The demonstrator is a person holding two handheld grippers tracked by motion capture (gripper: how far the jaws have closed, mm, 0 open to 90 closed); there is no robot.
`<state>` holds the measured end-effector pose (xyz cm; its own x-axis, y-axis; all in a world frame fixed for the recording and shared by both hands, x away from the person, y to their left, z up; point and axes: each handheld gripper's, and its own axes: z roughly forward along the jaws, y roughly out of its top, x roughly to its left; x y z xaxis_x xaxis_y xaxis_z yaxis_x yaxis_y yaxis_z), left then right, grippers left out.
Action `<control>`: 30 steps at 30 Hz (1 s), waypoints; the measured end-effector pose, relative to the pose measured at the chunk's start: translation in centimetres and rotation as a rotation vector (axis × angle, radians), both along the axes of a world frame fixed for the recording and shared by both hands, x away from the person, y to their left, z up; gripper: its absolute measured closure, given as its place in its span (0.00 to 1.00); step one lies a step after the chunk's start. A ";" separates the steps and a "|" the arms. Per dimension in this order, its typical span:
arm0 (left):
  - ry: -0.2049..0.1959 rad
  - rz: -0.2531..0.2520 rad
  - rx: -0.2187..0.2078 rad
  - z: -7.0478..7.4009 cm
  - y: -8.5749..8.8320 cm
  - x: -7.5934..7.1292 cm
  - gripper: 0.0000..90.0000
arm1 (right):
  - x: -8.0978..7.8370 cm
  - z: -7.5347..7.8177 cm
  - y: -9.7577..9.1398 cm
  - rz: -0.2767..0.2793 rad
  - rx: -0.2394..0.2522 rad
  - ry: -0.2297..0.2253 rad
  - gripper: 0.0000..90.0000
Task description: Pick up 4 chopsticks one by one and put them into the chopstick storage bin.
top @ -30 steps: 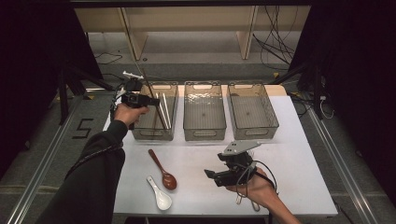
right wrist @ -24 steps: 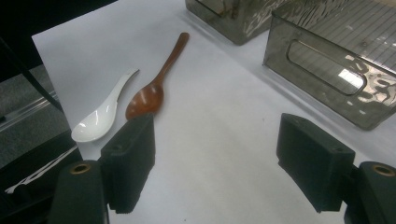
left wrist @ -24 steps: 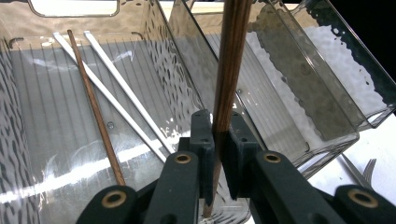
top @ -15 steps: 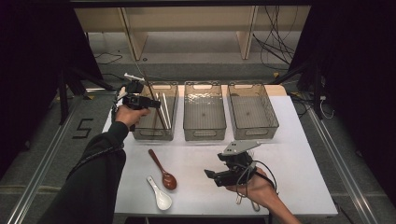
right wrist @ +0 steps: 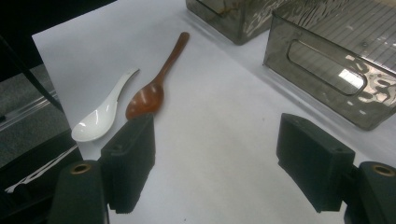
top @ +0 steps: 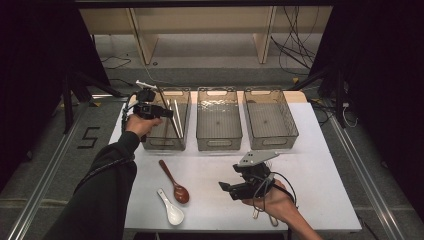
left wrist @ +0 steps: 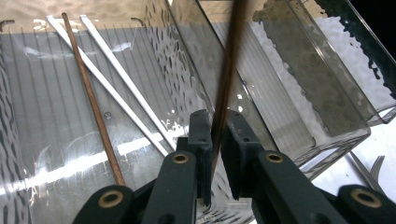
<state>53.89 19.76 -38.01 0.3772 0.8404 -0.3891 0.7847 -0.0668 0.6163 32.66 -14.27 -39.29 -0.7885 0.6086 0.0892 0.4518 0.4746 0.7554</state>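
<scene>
Worktop was white, with three clear bins in a row at its far side. The left tongs hung over the left bin, held by the person's left hand. In the left gripper view the left tongs were pressed together on a brown chopstick, which ran up and away from them over the bin. Inside that bin lay another brown chopstick and two white chopsticks, all slanting across its ribbed floor, the brown one crossing between the white pair near their far ends.

The middle bin and right bin stood just beside each other; what looked like a small dark speck sat on the floor of each, too small to tell.

On the near part of the worktop a brown spoon lay with its bowl toward the person, and a white spoon lay just beside it, nearer the edge. In the right gripper view the brown spoon and white spoon sat close together with their bowls nearly touching.

The right tongs, held in the right hand low over the worktop, pointed toward the spoons. In their own view the right tongs were spread wide with nothing between them.

A "5" was marked on the floor to the left of the worktop; no other writing could be read.
</scene>
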 end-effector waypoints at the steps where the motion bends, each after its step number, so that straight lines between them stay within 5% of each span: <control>1: -0.002 0.004 0.001 0.0 0.0 0.0 0.90 | 0.0 0.0 0.0 0.000 0.000 0.000 0.32; 7: 0.000 0.030 0.019 -0.2 0.2 0.2 0.80 | 0.0 0.0 0.0 0.002 -0.002 0.000 0.32; 14: -0.004 0.041 0.063 -0.6 -0.2 0.3 0.57 | 0.0 0.0 0.1 0.003 -0.001 0.000 0.32; 30: 0.032 0.023 0.083 -1.2 -0.6 0.5 0.38 | 0.0 0.0 0.1 0.007 -0.005 0.001 0.33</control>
<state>54.41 19.12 -39.22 0.3460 0.8787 -0.3288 0.8057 -0.0987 0.5841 32.61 -14.18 -39.34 -0.7928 0.6032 0.0871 0.4493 0.4819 0.7523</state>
